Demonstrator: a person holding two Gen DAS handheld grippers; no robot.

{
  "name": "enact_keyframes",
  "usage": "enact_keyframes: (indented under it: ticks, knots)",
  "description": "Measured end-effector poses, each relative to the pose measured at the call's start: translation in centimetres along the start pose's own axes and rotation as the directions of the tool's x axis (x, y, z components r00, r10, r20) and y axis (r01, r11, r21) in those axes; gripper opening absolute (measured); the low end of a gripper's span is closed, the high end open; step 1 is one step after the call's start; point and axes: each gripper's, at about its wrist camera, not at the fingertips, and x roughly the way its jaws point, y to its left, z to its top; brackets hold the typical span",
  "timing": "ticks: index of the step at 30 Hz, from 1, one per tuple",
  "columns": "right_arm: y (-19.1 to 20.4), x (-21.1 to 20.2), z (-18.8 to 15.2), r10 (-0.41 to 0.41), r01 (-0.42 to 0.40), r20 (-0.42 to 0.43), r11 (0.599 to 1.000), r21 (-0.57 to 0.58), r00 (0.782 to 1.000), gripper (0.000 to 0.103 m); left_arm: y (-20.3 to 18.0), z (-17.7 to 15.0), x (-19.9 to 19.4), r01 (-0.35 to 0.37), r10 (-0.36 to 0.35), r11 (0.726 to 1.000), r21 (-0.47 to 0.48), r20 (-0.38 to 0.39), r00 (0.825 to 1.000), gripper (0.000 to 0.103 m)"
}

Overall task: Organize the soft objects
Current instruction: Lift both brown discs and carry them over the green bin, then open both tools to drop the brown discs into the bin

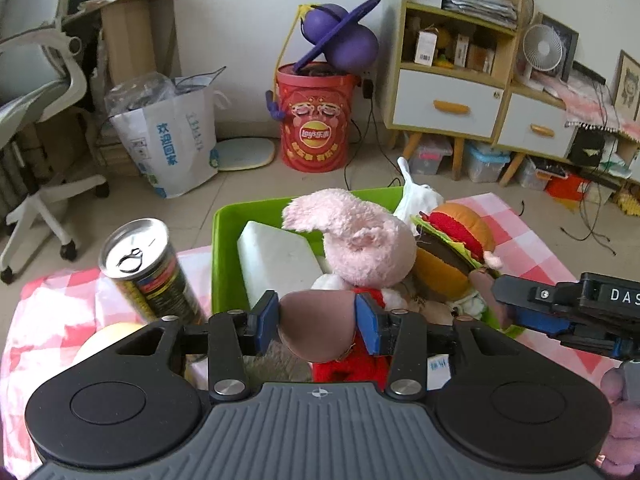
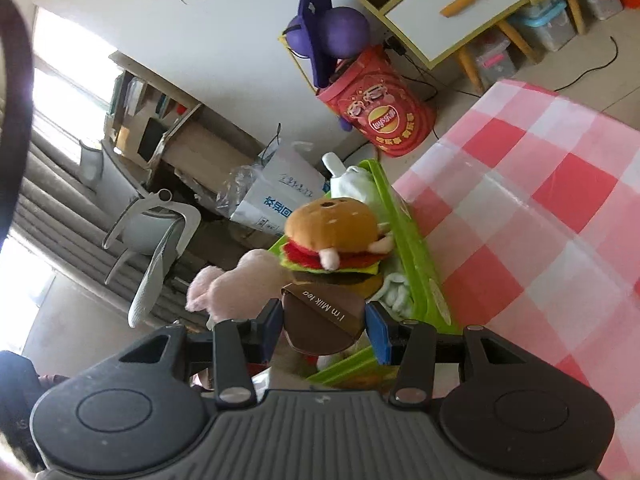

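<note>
fuzzy pink plush (image 1: 360, 236), glossy green plastic bin (image 1: 224, 248)

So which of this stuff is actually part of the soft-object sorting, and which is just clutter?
Job:
brown milk tea plush, in both grippers
green bin
pink plush
burger plush
white foam block

Clutter:
drink can
red Lay's bucket
paper bag

Two wrist cameras, close over one bin
Left faces it level; right looks tilted; both share the green bin (image 1: 224, 248) (image 2: 404, 236).
</note>
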Motion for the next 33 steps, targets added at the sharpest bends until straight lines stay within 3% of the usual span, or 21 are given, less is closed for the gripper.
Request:
enact_keyframes:
  ticks: [5,9,13,18,22,26,33]
  knots:
    - [0.4,1.8,-0.2,0.004,-0.005,-0.024,0.999,-0.050,1.000,0.034,-0.3,-0.1,1.3,-0.020,0.021,1.000,0.002,-0.029,0.999,0.051]
    - [1.0,2.4,-0.6,-0.012,0.009,-0.030,0.995,-0.101,0.999,0.036,0.5,0.2,1.4,-0.018,0.014,0.997,-0.072,-0.062,0.998,0.052]
    - [1.2,2.1,-0.8,-0.010,0.006,-0.028,0.993,-0.114,1.000,0.038,0.8,0.5,0.4,-0.013,0.011,0.996,-0.088,-0.030,0.999,0.053]
    - [1.2,1.5,-0.5,0.017,-0.019,-0.022,0.995,-0.101,1.000,0.048,1.2,0.6,0.1,-0.058,0.053,0.992,-0.111,-0.050,0.997,0.053]
    - [1.4,0.9,-0.4,0.017,-0.019,-0.020,0.994,-0.107,1.000,0.049,1.4,0.5,-0.3,-0.066,0.061,0.990,-0.124,-0.043,0.997,0.070]
    - [1.6,0.4,-0.2,0.011,-0.014,-0.024,0.992,-0.127,1.000,0.050,1.5,0.3,-1.0,-0.059,0.056,0.988,-0.139,-0.031,0.998,0.079]
    - [2.3,-2.1,0.3,-0.041,0.038,-0.013,0.982,-0.186,0.999,0.059,1.5,-1.4,-4.6,-0.042,0.043,0.983,-0.181,-0.003,0.999,0.083]
